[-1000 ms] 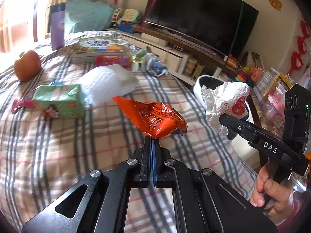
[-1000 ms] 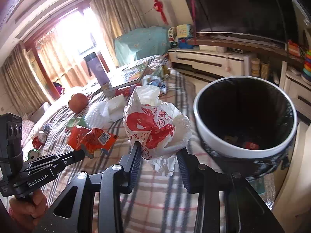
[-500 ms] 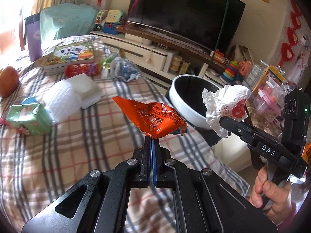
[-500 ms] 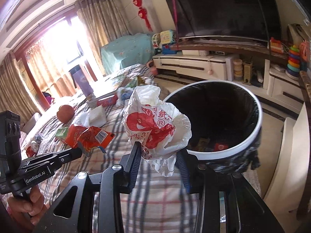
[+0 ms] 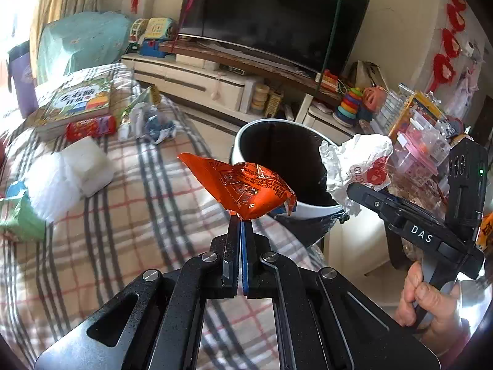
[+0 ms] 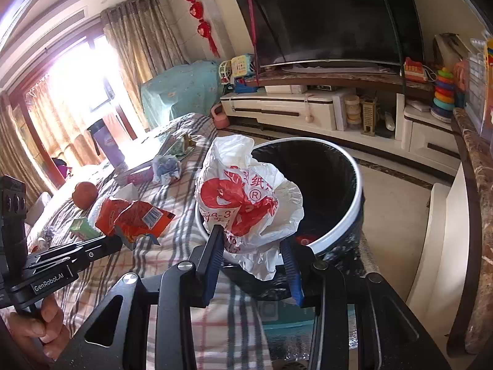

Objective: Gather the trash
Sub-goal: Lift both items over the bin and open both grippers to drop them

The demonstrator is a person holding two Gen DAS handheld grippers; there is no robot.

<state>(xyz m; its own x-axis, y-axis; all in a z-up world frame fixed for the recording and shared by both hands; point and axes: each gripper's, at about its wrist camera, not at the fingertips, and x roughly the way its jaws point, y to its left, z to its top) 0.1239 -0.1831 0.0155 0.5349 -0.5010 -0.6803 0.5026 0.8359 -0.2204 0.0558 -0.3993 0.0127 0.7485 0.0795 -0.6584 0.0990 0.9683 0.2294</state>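
Trash in transit: 2 pieces are held above the plaid-covered bed beside the round white bin with a black liner. The left gripper has its fingers pressed nearly together on a lower corner of a crumpled orange foil snack wrapper. The right gripper holds a crumpled white plastic bag with red print between fingers spread moderately apart, close to the bin rim. Some red items already lie at the bin bottom. Judged remaining: releasing both pieces, then collecting the crumpled wrappers and white foam pieces left on the bed.
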